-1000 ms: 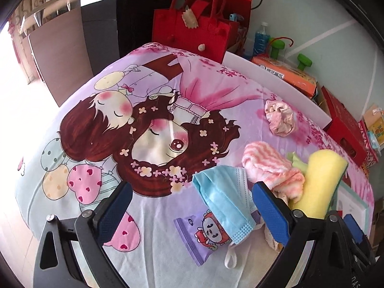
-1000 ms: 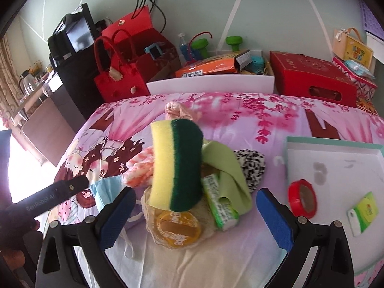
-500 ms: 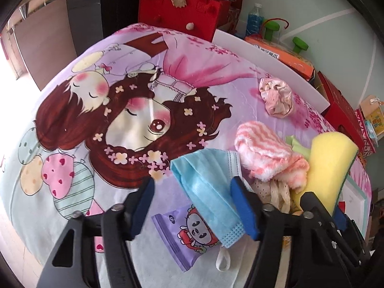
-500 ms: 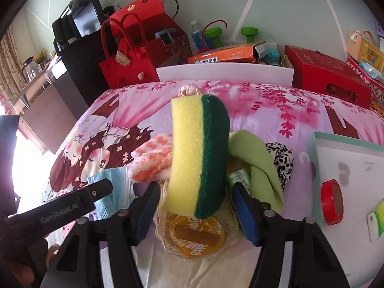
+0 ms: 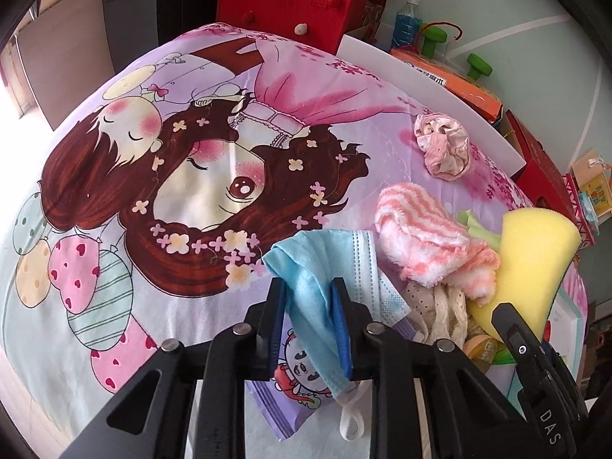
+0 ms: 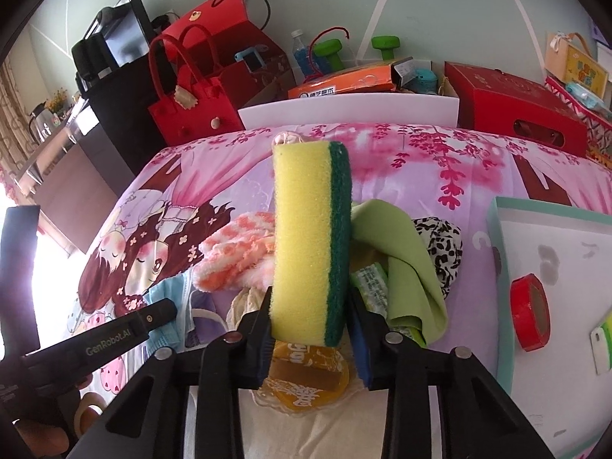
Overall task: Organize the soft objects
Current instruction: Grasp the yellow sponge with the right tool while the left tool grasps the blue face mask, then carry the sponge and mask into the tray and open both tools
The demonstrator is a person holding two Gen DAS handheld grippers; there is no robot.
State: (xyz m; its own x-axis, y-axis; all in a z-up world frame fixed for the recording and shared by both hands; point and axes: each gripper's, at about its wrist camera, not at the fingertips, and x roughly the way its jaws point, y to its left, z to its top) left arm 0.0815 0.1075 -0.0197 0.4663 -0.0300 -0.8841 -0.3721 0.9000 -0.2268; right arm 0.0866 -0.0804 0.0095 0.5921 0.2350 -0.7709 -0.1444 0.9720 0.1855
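Left wrist view shows the left gripper (image 5: 310, 317) pinching the blue face mask (image 5: 325, 264) beside the pile on the cartoon bedspread (image 5: 153, 176), while the right gripper (image 6: 310, 325) clamps the upright sponge (image 6: 311, 241), so each should lift straight and slowly, since the mask's ear loop (image 5: 350, 420) possibly snags underneath.

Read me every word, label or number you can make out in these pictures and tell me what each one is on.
"GenRobot.AI": on the left gripper's black side, seen from the right wrist view.
"DAS": on the right gripper's black body, seen from the left wrist view.
Orange box: printed characters, too small to read.
Green packet: print too blurred.
Yellow packet: large character, not legible.
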